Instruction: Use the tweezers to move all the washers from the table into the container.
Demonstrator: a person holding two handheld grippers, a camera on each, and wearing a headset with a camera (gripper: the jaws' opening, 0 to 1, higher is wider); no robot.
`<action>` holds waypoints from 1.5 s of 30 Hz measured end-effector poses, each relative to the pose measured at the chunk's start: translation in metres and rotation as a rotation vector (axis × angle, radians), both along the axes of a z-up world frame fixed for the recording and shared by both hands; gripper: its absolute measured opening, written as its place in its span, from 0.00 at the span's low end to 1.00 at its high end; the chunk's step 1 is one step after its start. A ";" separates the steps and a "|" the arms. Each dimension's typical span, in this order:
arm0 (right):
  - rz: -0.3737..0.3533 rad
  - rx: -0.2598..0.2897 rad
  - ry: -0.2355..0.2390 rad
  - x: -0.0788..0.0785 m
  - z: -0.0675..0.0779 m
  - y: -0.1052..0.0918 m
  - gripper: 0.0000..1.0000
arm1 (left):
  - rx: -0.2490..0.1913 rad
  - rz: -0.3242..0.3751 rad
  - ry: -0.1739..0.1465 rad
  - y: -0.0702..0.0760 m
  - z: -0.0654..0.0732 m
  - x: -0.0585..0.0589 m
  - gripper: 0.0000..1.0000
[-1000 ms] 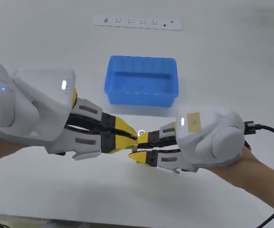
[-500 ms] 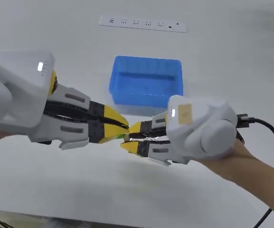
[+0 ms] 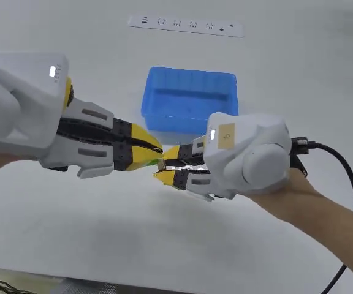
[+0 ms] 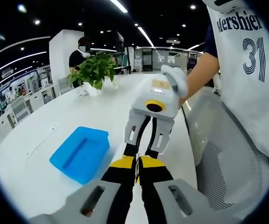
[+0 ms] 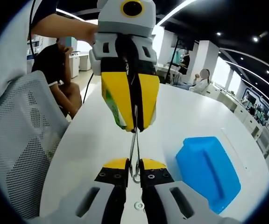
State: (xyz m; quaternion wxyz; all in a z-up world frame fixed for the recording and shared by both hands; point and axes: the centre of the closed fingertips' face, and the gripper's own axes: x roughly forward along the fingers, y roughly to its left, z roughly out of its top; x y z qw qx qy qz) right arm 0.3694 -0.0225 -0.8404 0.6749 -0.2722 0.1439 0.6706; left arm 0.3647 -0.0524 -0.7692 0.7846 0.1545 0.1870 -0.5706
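White right tool (image 3: 163, 165), yellow-black jaws, cable (image 3: 317, 146)

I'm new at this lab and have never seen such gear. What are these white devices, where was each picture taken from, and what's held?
They are hand-held tools: a person grips one in each hand, each ending in a yellow-tipped claw. One picture comes from a headset camera looking down; the two round ones from cameras riding on the tools. The left claw and right claw meet tip to tip, both closed on thin metal tweezers. On the white table sit a blue container, a power strip and a small washer.
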 end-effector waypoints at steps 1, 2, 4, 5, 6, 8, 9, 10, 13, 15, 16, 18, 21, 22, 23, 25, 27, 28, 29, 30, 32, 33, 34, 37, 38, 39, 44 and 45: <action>0.000 -0.004 0.006 0.001 -0.002 0.000 0.10 | -0.005 0.006 0.006 0.001 -0.002 0.001 0.07; 0.000 -0.006 0.008 0.001 -0.004 0.000 0.11 | -0.008 0.009 0.011 0.001 -0.003 0.002 0.07; 0.001 -0.012 0.011 0.001 -0.006 0.000 0.11 | -0.010 0.011 0.016 0.002 -0.006 0.002 0.07; 0.003 -0.015 0.012 0.001 -0.007 0.000 0.11 | -0.012 0.011 0.019 0.002 -0.006 0.002 0.07; 0.003 -0.018 0.013 0.002 -0.008 0.000 0.11 | -0.014 0.011 0.022 0.002 -0.007 0.003 0.07; 0.004 -0.022 0.020 0.002 -0.011 0.000 0.11 | -0.012 0.012 0.025 0.002 -0.010 0.004 0.07; 0.004 -0.022 0.023 0.002 -0.012 0.000 0.11 | -0.011 0.010 0.028 0.001 -0.011 0.004 0.07; 0.004 -0.023 0.024 0.003 -0.012 -0.001 0.11 | -0.008 0.009 0.027 0.001 -0.011 0.004 0.07; 0.003 -0.018 0.024 0.004 -0.011 0.000 0.11 | -0.010 0.008 0.023 0.000 -0.010 0.006 0.07; 0.002 -0.014 0.028 0.005 -0.011 0.001 0.11 | -0.009 0.007 0.022 0.001 -0.009 0.006 0.07; 0.003 -0.014 0.028 0.004 -0.011 0.001 0.11 | -0.009 0.007 0.020 0.001 -0.009 0.006 0.07; 0.004 -0.012 0.022 0.005 -0.010 0.002 0.11 | -0.012 0.008 0.018 0.001 -0.008 0.006 0.07; 0.002 -0.003 0.022 0.005 -0.007 0.002 0.11 | -0.020 0.014 0.015 0.001 -0.006 0.007 0.07; 0.001 -0.004 0.023 0.006 -0.007 0.003 0.11 | -0.017 0.015 0.011 0.001 -0.006 0.008 0.07; 0.001 -0.008 0.022 0.007 -0.009 0.003 0.11 | -0.015 0.017 0.012 0.002 -0.007 0.008 0.07; 0.003 -0.015 0.025 0.007 -0.012 0.003 0.11 | -0.009 0.019 0.018 0.003 -0.010 0.009 0.06; -0.006 -0.008 0.033 0.007 -0.011 0.003 0.11 | -0.017 0.026 0.017 0.003 -0.009 0.010 0.06; -0.006 -0.009 0.033 0.007 -0.011 0.003 0.11 | -0.017 0.027 0.018 0.003 -0.009 0.010 0.06; -0.006 -0.009 0.034 0.007 -0.011 0.003 0.11 | -0.018 0.027 0.021 0.004 -0.009 0.010 0.06; -0.007 -0.010 0.037 0.007 -0.011 0.003 0.11 | -0.018 0.026 0.025 0.004 -0.009 0.009 0.06; -0.008 -0.013 0.045 0.007 -0.011 0.003 0.12 | -0.013 0.027 0.023 0.004 -0.009 0.009 0.06; -0.008 -0.014 0.048 0.006 -0.011 0.002 0.12 | -0.013 0.027 0.026 0.005 -0.009 0.009 0.06; -0.009 -0.013 0.052 0.006 -0.011 0.002 0.12 | -0.014 0.028 0.027 0.005 -0.009 0.009 0.06; -0.008 -0.018 0.057 0.004 -0.013 0.000 0.12 | -0.009 0.029 0.033 0.006 -0.010 0.008 0.06; -0.008 -0.016 0.060 0.004 -0.012 0.000 0.12 | -0.010 0.028 0.033 0.006 -0.010 0.008 0.06; -0.009 -0.012 0.060 0.003 -0.012 0.000 0.12 | -0.016 0.028 0.035 0.005 -0.009 0.008 0.06; -0.009 -0.012 0.063 0.003 -0.012 -0.001 0.12 | -0.014 0.031 0.035 0.005 -0.010 0.008 0.06; -0.010 -0.015 0.066 0.003 -0.013 -0.001 0.12 | -0.009 0.031 0.036 0.005 -0.011 0.008 0.06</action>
